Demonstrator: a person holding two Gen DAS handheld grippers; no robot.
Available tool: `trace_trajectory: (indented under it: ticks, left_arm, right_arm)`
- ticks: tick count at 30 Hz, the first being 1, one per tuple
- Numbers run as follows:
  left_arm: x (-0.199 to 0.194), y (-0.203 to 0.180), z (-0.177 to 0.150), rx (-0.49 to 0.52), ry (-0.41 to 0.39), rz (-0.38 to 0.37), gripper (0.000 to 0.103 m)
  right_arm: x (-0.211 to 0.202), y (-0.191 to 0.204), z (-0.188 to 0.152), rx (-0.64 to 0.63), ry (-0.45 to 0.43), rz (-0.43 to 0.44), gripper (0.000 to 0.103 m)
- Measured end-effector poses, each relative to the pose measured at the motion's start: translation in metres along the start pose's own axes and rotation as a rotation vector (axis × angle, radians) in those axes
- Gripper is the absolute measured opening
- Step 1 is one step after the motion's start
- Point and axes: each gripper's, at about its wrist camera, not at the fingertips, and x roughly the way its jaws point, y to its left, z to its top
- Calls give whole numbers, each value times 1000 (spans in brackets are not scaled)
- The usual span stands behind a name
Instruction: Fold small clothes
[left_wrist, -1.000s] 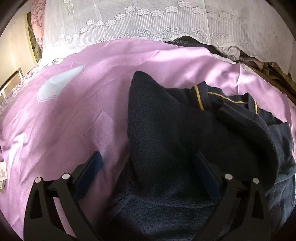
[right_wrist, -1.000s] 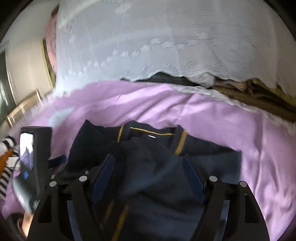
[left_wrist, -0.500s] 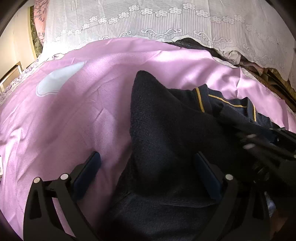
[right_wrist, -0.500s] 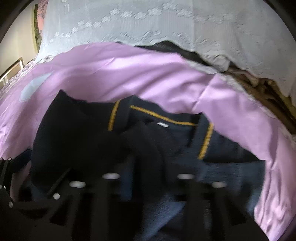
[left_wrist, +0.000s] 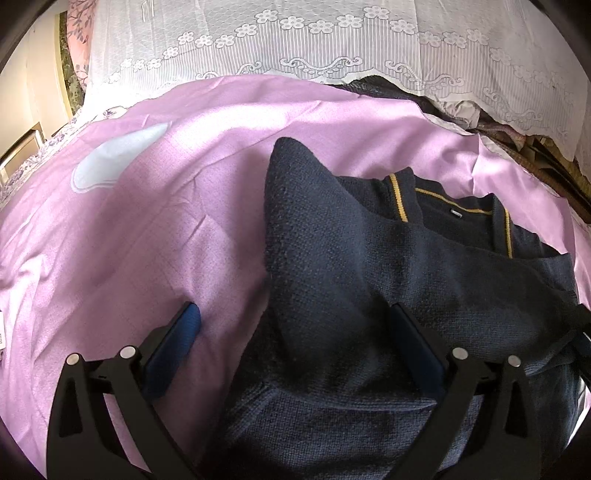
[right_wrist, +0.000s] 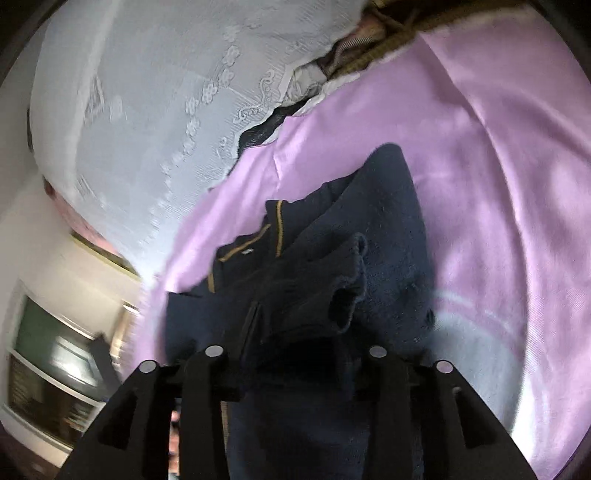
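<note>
Sheet (left_wrist: 155, 236) of lilac fabric lies under the left gripper (left_wrist: 295, 332), whose jaws stand wide apart: the left blue pad over bare sheet, the right one on the navy sweater (left_wrist: 369, 266), its folded edge between them. The right gripper (right_wrist: 295, 332) has just been widening its jaws, with bunched sweater cloth between them; whether the pads press it, I cannot tell.

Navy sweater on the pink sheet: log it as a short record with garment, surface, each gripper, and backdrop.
garment: navy sweater, yellow-striped collar, partly folded
surface: pink sheet
left gripper: open, straddling the sweater's left edge
right gripper: jaws have just been opening, sleeve cuff between them; grip unclear
backdrop: white lace cloth
</note>
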Motion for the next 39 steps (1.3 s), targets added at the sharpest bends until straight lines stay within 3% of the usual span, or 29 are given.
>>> trace_trajectory:
  ticks: [5,8,10,12,15,16,18,21,24,28,31,33,36,39]
  left_arm:
    - [-1,0,1,3,1,2,99]
    - [-1,1,0,0,-1,-1,99]
    - [-3,3,0,-10,-9,0,99]
    - [-4,4,0,-19,-14,3,99]
    - [-3,2,0,-10,-10,12,99]
    - [-3,1,0,-3,-8,16,99]
    - [-2,0,0,6,-2,20,99]
    - [-4,3,0,0,1,6,99]
    - [-17,13,0,-54,-12,-51,99]
    - [-36,23,7,-129,-51,-178,99]
    - [-37,10,9,-80,-46,-217,99]
    - [-28,-2,5,-32,-7,-227,99]
    - [-5,-17,-4,46,56,-142,99]
    - [-1,-14,-4,30,61,-160,99]
  right_arm:
    - [9,4,6,12,11,12,39]
    - [12,24,17,-91,-37,-54,10]
    - [4,51,18,-238,-116,-70,10]
    - [2,59,19,-306,-143,-95,10]
    - [28,27,20,-260,-43,-218,11]
    - [36,16,24,-218,-5,-205,10]
    - [30,10,29,-168,-4,-155,15]
    - [15,9,26,-185,-41,-202,18]
    - [-1,5,26,-118,-105,-235,21]
    - [-27,35,26,-219,-221,-200,21]
    - [-10,60,19,-317,-136,-108,21]
    - [5,61,13,-333,-84,-110,21]
    - [39,42,7,-321,38,-176,18]
    - [43,30,8,-277,55,-155,12]
